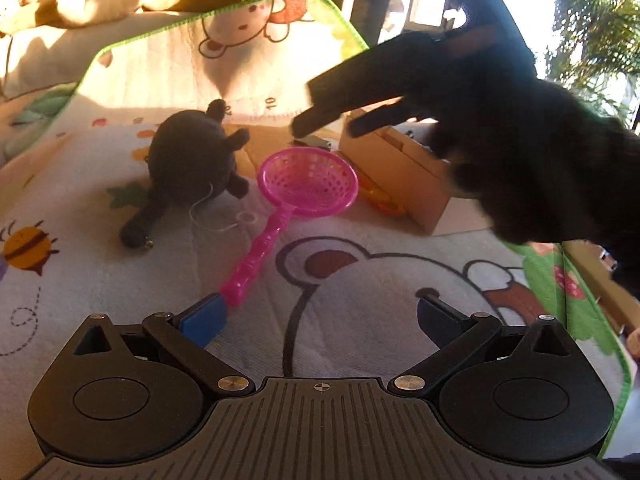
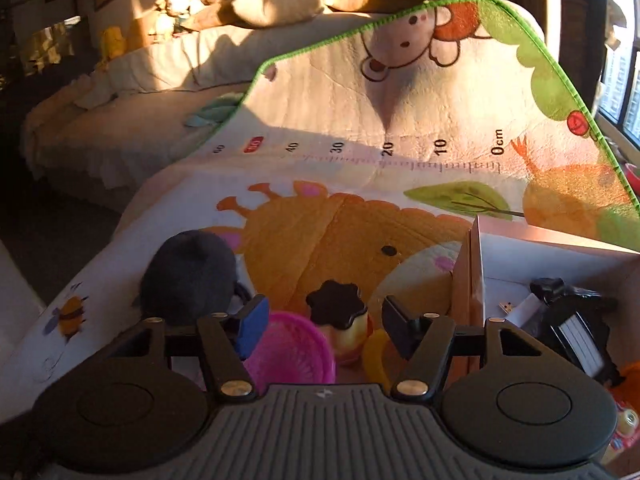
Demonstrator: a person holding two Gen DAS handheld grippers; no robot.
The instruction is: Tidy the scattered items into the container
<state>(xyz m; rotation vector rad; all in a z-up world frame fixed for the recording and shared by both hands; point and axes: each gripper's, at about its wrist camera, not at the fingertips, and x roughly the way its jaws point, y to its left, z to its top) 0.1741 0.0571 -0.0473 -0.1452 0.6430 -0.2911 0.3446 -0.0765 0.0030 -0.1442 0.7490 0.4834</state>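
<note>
A pink toy sieve [image 1: 308,182] lies on the play mat, its handle reaching toward my left gripper [image 1: 320,316], which stands open just short of the handle's end. A dark plush toy [image 1: 188,148] lies left of the sieve. The cardboard box [image 1: 400,172] stands at the right. My right gripper [image 1: 328,128] shows as a blurred dark shape above the sieve and the box's near corner. In the right wrist view my right gripper [image 2: 326,326] is open above a small yellow-red toy with a dark flower-shaped cap [image 2: 338,304], its pads clear of it. The sieve's bowl [image 2: 292,352] and plush [image 2: 188,276] sit below left.
A yellow ring [image 2: 376,356] lies beside the box wall [image 2: 476,272]. Inside the box are black items [image 2: 568,312] and a small USB stick [image 2: 506,307]. The mat [image 2: 360,112] runs up onto a bed holding soft toys [image 2: 276,0]. A window is at the right.
</note>
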